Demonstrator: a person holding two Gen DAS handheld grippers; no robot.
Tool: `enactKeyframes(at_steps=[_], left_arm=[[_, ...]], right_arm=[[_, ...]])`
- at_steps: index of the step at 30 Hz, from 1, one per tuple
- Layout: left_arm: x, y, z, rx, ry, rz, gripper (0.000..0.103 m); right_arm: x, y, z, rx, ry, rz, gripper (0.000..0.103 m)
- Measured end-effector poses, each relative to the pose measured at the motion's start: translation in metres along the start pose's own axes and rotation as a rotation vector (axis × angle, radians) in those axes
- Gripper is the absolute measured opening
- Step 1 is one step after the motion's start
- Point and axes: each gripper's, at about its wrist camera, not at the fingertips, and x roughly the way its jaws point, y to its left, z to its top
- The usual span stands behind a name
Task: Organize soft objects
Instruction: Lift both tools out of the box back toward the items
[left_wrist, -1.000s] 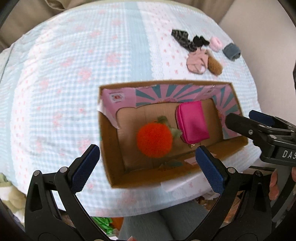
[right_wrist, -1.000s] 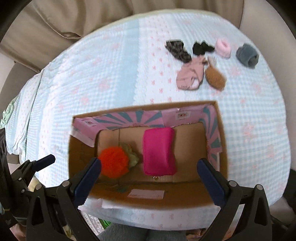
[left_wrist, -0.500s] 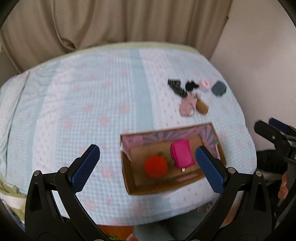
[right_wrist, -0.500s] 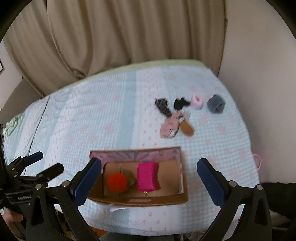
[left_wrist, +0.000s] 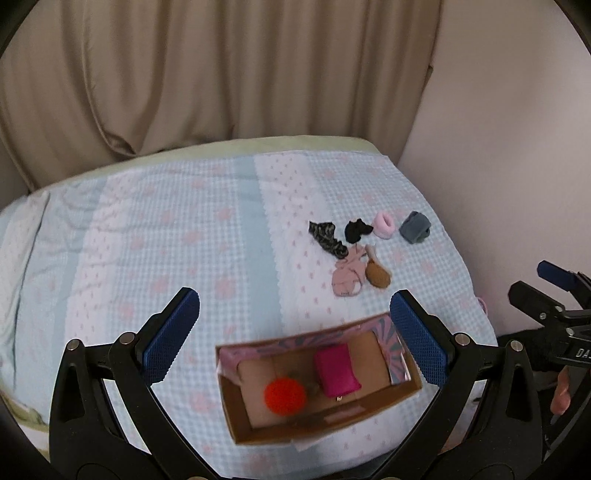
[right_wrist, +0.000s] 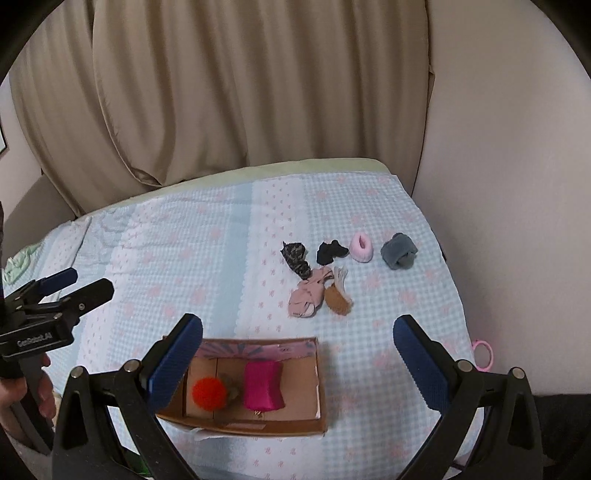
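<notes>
Both grippers: my left gripper (left_wrist: 295, 341) and right gripper (right_wrist: 297, 363) had pulled up and back from the box since a second earlier; jaws spread wide, holding nothing.
Box: I saw the cardboard box (right_wrist: 320, 402) at the near edge of the bed (right_wrist: 184, 258), holding an orange pompom (right_wrist: 208, 393) and a magenta pouch (right_wrist: 262, 384).
What that meant: I judged one placement finished, next pick pending.
Loose items: pink sock (right_wrist: 308, 295), brown sock (right_wrist: 338, 301), patterned sock (right_wrist: 295, 258), black piece (right_wrist: 330, 252), pink roll (right_wrist: 361, 246), grey roll (right_wrist: 399, 254), farther right, well apart from the box.
Right view only: pink ring (right_wrist: 483, 354) at the bed's right edge.
</notes>
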Motion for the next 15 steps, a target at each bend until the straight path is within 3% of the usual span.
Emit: enactKeyframes(at_steps=[7, 15], left_arm=[[0.031, -0.033, 0.034, -0.039, -0.034, 0.002, 0.103], [0.098, -0.075, 0.053, -0.077, 0.066, -0.014, 0.103]], right_arm=[[0.024, -0.049, 0.03, -0.004, -0.011, 0.004, 0.103], [0.077, -0.123, 0.067, -0.007, 0.017, 0.016, 0.103]])
